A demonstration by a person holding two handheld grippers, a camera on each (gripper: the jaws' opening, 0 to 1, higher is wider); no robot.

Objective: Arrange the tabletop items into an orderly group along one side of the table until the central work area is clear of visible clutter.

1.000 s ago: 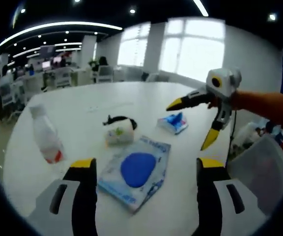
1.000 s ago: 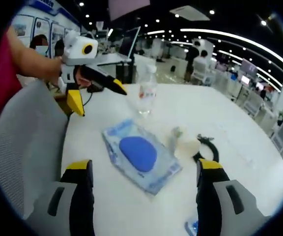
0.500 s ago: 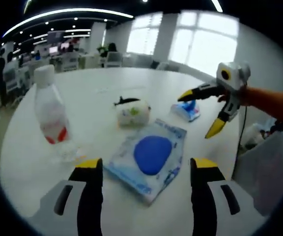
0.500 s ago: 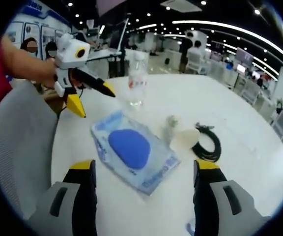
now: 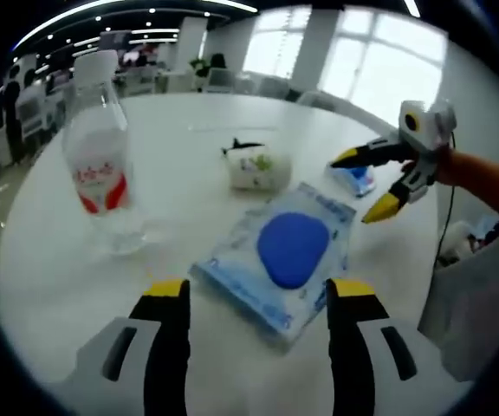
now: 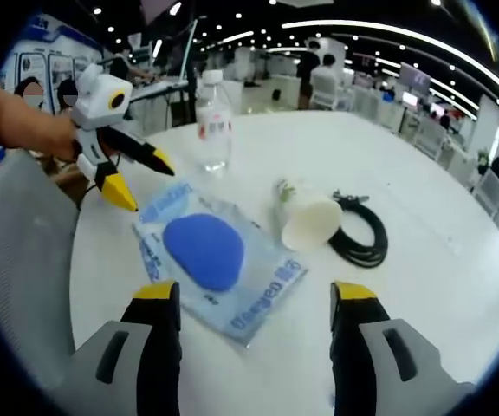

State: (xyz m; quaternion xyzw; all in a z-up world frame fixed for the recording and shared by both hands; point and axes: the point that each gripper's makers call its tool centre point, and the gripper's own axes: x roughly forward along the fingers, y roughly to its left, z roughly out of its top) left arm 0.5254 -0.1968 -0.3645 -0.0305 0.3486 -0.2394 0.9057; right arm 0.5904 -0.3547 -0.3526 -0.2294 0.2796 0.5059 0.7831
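Note:
A clear plastic packet with a blue pad inside (image 5: pixel 288 256) (image 6: pixel 210 260) lies flat on the round white table (image 5: pixel 171 156) (image 6: pixel 440 286). A clear water bottle with a red label (image 5: pixel 100 165) (image 6: pixel 214 130) stands upright beside it. A paper cup (image 5: pixel 258 169) (image 6: pixel 306 221) lies on its side against a coiled black cable (image 6: pixel 366 234). A small blue tissue pack (image 5: pixel 356 178) rests farther off. My left gripper (image 5: pixel 256 299) (image 6: pixel 141 178) is open just short of the packet. My right gripper (image 6: pixel 254 303) (image 5: pixel 366 182) is open too, hovering near the tissue pack.
A grey chair back (image 6: pixel 20 277) (image 5: pixel 475 303) stands at the table's edge beside the person's arm (image 5: pixel 488 178). Office desks, chairs and people fill the room behind, with bright windows on one side.
Both cameras have come lower and closer to the table. The bottle and packet loom larger in the left gripper view; the cup and cable sit nearer the middle in the right gripper view.

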